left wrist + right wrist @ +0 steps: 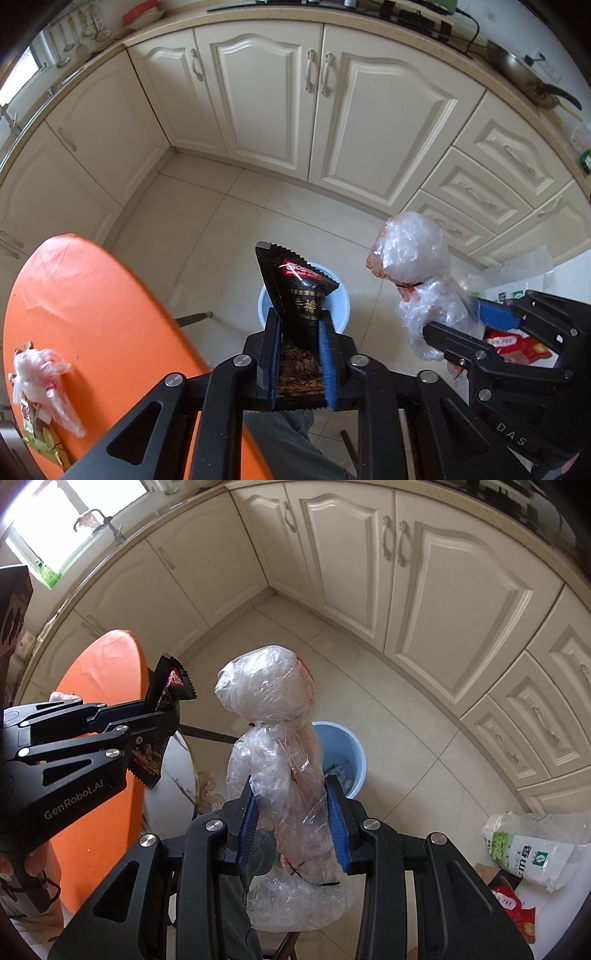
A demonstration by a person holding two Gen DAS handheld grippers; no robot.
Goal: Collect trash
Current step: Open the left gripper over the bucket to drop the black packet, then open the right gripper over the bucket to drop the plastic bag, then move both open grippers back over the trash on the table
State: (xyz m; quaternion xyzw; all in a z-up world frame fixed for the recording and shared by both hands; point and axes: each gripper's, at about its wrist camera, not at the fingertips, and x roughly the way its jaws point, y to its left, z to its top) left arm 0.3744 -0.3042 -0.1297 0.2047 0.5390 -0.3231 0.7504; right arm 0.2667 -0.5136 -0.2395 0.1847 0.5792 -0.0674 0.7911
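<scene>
Looking along the left gripper (301, 354), a black snack wrapper (295, 291) stands between its blue-padded fingers (328, 360), which close on the wrapper's lower half; the serrated top pokes out past the fingertips. Directly beyond the fingertips, on the tiled floor (221, 236), sits a blue bin (341, 306), mostly hidden by the wrapper. To the left of the fingers lies the orange table (92, 314), with a crumpled clear bag and small wrappers (40, 387) near its edge. To the right, the right gripper (469, 332) holds a clear plastic bag (413, 251).

From the right wrist, the right gripper (291, 823) clamps the clear plastic bag (280, 760) between its fingers (338, 834); the bag bulges above the fingertips and hangs below them. Just beyond and right of the fingertips stands the blue bin (345, 749) with scraps inside. Left of the fingers, the left gripper (159, 716) carries the black snack wrapper (173, 686) over the orange table (103, 672). A white-and-green bag (532, 849) lies on the floor at far right.
</scene>
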